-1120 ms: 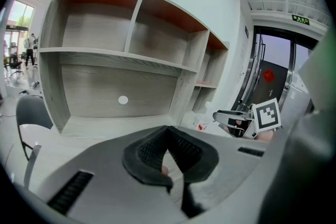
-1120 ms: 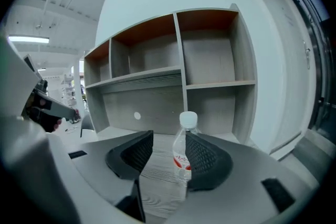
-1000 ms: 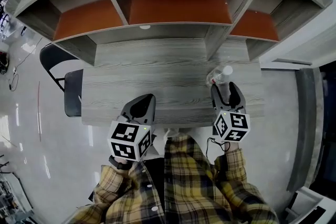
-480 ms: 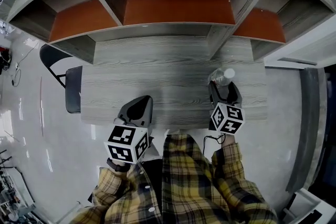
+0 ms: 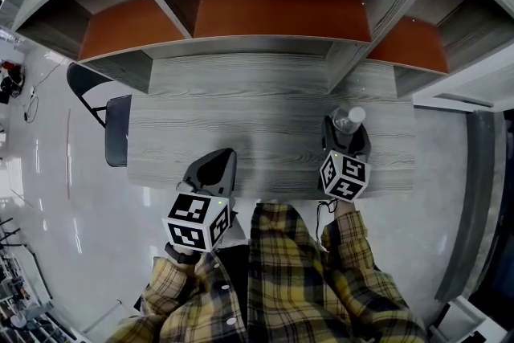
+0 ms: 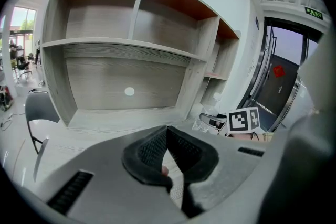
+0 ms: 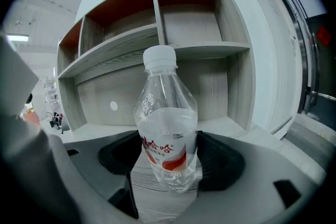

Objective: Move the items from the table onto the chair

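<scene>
Head view: from above the front edge of the desk (image 5: 241, 124), facing steeply down, far enough to take in the whole desk, the shelf unit (image 5: 273, 12) at its back and the chair (image 5: 116, 142) off its left end; left gripper view: low over the desk's front, facing the shelf unit; right gripper view: low over the desk's right part, facing likewise, very near the water bottle (image 7: 167, 123); all three share desk top and shelf unit; head and left gripper views share the chair.

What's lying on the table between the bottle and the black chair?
Nothing: in the head view, the stretch of table from the bottle to the chair is bare wood.
</scene>
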A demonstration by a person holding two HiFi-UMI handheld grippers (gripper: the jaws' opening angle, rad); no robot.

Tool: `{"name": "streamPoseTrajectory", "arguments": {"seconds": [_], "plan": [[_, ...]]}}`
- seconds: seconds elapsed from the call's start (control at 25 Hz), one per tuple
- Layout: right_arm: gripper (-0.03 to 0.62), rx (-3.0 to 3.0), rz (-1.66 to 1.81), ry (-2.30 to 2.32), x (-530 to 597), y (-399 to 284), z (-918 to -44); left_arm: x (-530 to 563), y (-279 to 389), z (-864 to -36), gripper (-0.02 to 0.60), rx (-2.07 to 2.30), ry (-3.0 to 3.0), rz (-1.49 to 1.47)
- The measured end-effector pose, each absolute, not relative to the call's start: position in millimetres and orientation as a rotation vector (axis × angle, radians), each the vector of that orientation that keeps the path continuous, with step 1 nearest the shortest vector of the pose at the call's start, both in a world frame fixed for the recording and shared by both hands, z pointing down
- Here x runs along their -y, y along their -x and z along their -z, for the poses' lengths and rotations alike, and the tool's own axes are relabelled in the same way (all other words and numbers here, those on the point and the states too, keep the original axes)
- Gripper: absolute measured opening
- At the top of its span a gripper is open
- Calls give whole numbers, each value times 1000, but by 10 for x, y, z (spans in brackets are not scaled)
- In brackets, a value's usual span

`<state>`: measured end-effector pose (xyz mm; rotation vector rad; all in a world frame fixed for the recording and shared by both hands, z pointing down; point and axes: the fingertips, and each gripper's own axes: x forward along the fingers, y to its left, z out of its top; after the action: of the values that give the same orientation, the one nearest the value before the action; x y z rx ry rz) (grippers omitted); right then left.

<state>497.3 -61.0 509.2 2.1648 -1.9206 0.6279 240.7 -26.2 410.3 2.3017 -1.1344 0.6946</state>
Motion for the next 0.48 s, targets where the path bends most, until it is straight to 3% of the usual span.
{"name": "streamPoseTrajectory", "arguments": {"seconds": [0.48], "plan": [[313,1898,-613,-2131,628,-4985,-5082,264,-2323,-4049,3,1157,-2297,-674]]}}
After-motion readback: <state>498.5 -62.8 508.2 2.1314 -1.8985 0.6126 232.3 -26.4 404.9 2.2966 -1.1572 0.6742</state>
